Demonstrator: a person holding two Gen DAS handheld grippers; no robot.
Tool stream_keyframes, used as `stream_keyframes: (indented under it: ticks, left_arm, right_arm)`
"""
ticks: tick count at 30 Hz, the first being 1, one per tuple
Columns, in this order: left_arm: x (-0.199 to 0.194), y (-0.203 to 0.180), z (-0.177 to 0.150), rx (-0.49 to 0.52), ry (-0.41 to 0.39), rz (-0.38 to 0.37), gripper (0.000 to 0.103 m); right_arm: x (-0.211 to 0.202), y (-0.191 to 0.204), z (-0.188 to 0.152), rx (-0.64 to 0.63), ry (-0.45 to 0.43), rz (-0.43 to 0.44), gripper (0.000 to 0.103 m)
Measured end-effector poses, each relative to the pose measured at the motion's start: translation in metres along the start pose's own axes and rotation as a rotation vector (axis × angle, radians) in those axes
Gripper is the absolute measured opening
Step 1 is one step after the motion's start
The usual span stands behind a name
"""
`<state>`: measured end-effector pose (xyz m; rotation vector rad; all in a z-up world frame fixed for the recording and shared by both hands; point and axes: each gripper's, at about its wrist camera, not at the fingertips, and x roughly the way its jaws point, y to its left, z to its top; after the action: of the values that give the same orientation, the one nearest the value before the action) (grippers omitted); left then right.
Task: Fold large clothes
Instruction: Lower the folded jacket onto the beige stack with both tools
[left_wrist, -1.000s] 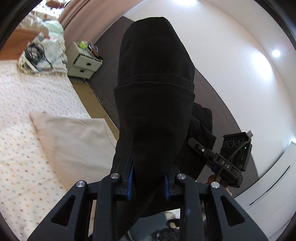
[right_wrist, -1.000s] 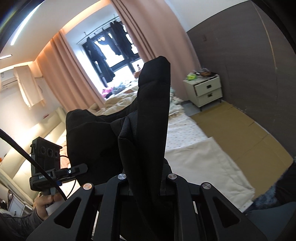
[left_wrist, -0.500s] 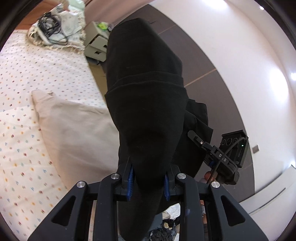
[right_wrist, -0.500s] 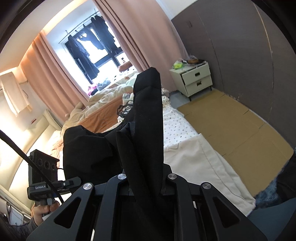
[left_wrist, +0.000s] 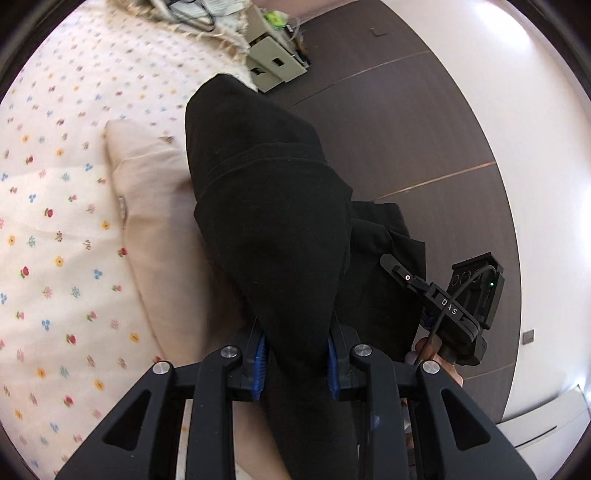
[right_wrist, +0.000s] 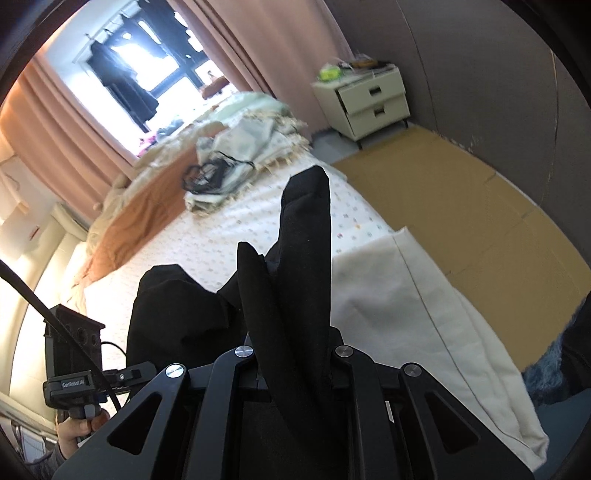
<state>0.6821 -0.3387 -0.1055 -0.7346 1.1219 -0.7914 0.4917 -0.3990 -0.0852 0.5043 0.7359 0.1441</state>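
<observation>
A large black garment hangs in the air between both grippers, above the bed. My left gripper is shut on a thick bunch of it; the cloth stands up between the blue pads and hides much of the left wrist view. My right gripper is shut on another part of the black garment, which sticks up in narrow folds. The right gripper shows at right in the left wrist view, held by a hand. The left gripper appears at lower left in the right wrist view.
Below lies a bed with a flower-print sheet and a cream pillow. A rumpled blanket with black cables sits farther up the bed. A white nightstand stands by the dark wall, cardboard covers the floor.
Both grippers have come down toward the bed with the black garment still held. The views now tilt lower, showing more sheet and pillow and less ceiling.
</observation>
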Motion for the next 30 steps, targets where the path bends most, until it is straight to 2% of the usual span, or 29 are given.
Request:
stream_keyframes:
  ticks: [2,3,6,7,8,9,10,11,12,16,20,23,25,27,30]
  left_arm:
    - [0.006,0.008,0.002,-0.016,0.005,0.011,0.032]
    - [0.007,0.011,0.001,-0.015,0.013,0.028,0.040]
    - [0.012,0.016,0.000,-0.009,0.034,0.104,0.061]
    - [0.011,0.016,0.000,-0.007,0.034,0.105,0.063]
    - [0.009,0.014,-0.003,-0.003,0.031,0.105,0.064]
    - [0.007,0.014,-0.002,0.005,0.025,0.105,0.069]
    - [0.003,0.010,-0.003,0.024,0.009,0.115,0.072]
    - [0.003,0.010,0.003,0.036,-0.004,0.126,0.080]
    - [-0.003,0.008,0.004,0.050,-0.026,0.140,0.080]
    - [-0.023,0.012,0.005,0.039,-0.063,0.128,0.080]
    - [-0.030,0.019,0.000,0.024,-0.050,0.136,0.080]
    - [-0.030,0.019,0.004,0.037,-0.042,0.122,0.080]
    - [-0.024,0.018,0.015,0.047,-0.046,0.130,0.079]
    - [-0.020,0.016,0.026,0.067,-0.044,0.135,0.071]
    - [-0.011,0.011,0.043,0.099,-0.026,0.157,0.071]
  right_arm:
    - [0.000,-0.006,0.004,0.035,0.009,-0.009,0.010]
    - [-0.005,-0.022,0.007,0.061,0.013,-0.021,0.013]
    - [-0.002,-0.036,0.010,0.147,0.044,-0.062,0.017]
    - [-0.005,-0.037,0.010,0.166,0.049,-0.069,0.023]
    - [-0.012,-0.037,0.009,0.172,0.043,-0.073,0.033]
    - [-0.022,-0.035,0.007,0.172,0.029,-0.093,0.046]
    - [-0.035,-0.031,0.004,0.163,0.013,-0.117,0.054]
    - [-0.048,-0.026,0.001,0.156,-0.003,-0.135,0.069]
    - [-0.060,-0.024,-0.003,0.156,-0.018,-0.148,0.074]
    - [-0.126,-0.011,-0.032,0.164,-0.092,-0.184,0.075]
    - [-0.191,-0.008,-0.085,0.189,-0.172,-0.233,0.075]
    - [-0.235,-0.016,-0.127,0.256,-0.219,-0.288,0.075]
    - [-0.254,-0.022,-0.151,0.304,-0.249,-0.321,0.075]
    - [-0.267,-0.028,-0.174,0.368,-0.265,-0.352,0.075]
    - [-0.274,-0.034,-0.206,0.461,-0.246,-0.319,0.075]
